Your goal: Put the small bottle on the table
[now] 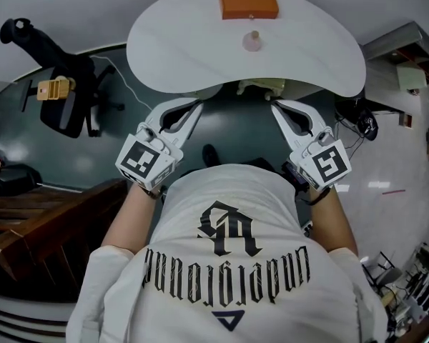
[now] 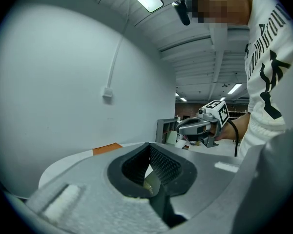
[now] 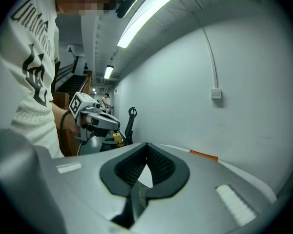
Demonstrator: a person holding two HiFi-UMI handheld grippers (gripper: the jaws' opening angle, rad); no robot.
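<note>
White printed T-shirt (image 1: 229,220) in the foreground, with both grippers held ahead of it, short of the desk (image 1: 179,56).
The left gripper (image 1: 196,106) has its jaws closed tip to tip with nothing between them, and the right gripper (image 1: 275,106) is likewise closed and empty. The small bottle (image 1: 252,41) stands upright on the white desk, near the orange block (image 1: 248,3) and well apart from both grippers.
</note>
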